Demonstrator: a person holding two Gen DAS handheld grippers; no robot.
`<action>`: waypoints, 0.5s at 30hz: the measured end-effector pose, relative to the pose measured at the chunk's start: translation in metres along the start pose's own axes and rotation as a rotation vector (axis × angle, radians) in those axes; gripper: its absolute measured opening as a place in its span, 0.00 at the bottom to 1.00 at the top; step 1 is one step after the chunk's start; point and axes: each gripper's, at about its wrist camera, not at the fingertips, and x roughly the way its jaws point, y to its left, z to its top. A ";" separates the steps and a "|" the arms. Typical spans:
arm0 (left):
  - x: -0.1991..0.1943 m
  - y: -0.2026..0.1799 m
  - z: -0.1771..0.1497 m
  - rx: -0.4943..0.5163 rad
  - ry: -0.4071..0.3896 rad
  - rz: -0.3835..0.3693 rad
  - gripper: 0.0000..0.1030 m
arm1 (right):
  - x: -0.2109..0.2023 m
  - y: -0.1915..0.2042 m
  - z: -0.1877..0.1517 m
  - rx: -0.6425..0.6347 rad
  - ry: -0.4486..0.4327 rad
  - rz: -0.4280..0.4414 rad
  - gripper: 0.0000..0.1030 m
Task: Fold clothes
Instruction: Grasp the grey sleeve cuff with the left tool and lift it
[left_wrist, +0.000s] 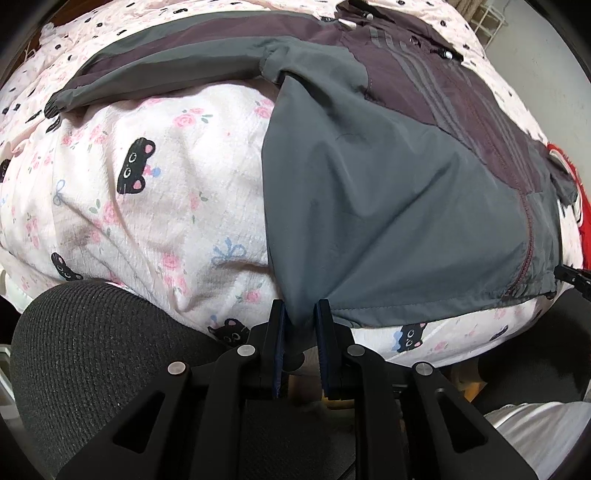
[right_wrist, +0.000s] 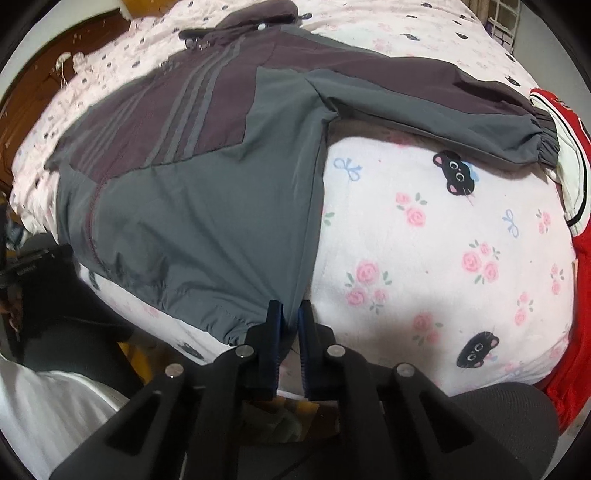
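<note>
Left wrist view: left gripper (left_wrist: 300, 317) and right gripper (right_wrist: 289, 314) each pinch a hem corner of the thin, slippery grey-and-maroon windbreaker jacket (left_wrist: 388, 192), limp fabric best held there.

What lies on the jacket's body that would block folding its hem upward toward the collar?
Nothing visible does. The grey and maroon windbreaker jacket lies flat on the pink cat-print bedsheet; both sleeves spread sideways, off the body. The red garment sits beside it.
</note>
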 end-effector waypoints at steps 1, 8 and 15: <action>-0.001 0.000 -0.002 0.002 0.005 0.004 0.16 | 0.002 0.002 -0.001 -0.014 0.012 -0.013 0.10; -0.037 0.035 -0.005 -0.154 -0.066 -0.061 0.41 | -0.001 0.006 -0.001 -0.066 -0.005 -0.155 0.49; -0.086 0.111 0.030 -0.402 -0.353 -0.143 0.57 | -0.006 0.009 0.005 -0.080 -0.018 -0.176 0.49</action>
